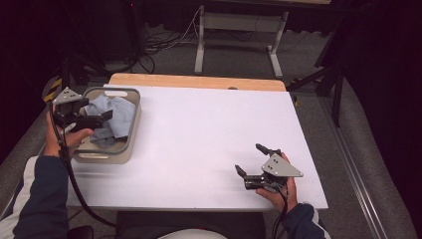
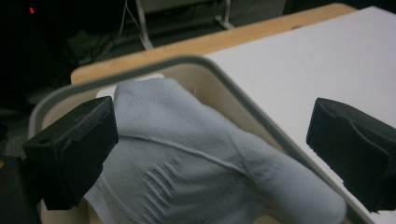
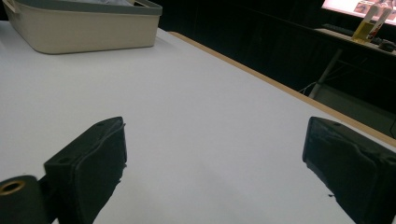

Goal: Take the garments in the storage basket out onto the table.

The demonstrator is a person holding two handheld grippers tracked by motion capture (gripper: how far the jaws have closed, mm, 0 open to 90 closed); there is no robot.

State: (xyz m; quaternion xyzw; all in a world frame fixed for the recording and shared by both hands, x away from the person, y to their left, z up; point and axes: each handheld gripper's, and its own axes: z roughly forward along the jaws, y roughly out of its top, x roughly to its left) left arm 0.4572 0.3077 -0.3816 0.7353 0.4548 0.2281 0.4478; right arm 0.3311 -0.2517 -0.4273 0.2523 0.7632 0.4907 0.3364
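Grey-blue socks [image 2: 196,163] lie in the basket [image 1: 130,130]; left tongs [image 1: 97,118] hover wide over it, right tongs [image 1: 254,159] wide, well apart on the surface [image 1: 199,134]. Nothing grasped yet.

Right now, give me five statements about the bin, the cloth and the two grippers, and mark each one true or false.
1. The light blue cloth lies inside the beige bin. True.
2. The left gripper is clamped shut on the cloth. False: its jaws stand wide apart over the cloth, nothing between them is gripped.
3. The right gripper is held low over the bare white table, near its front right part. True.
4. The right gripper holds a second cloth. False: its jaws are open and hold nothing.
5. The bin sits at the right edge of the table. False: it sits at the left edge, toward the far corner.
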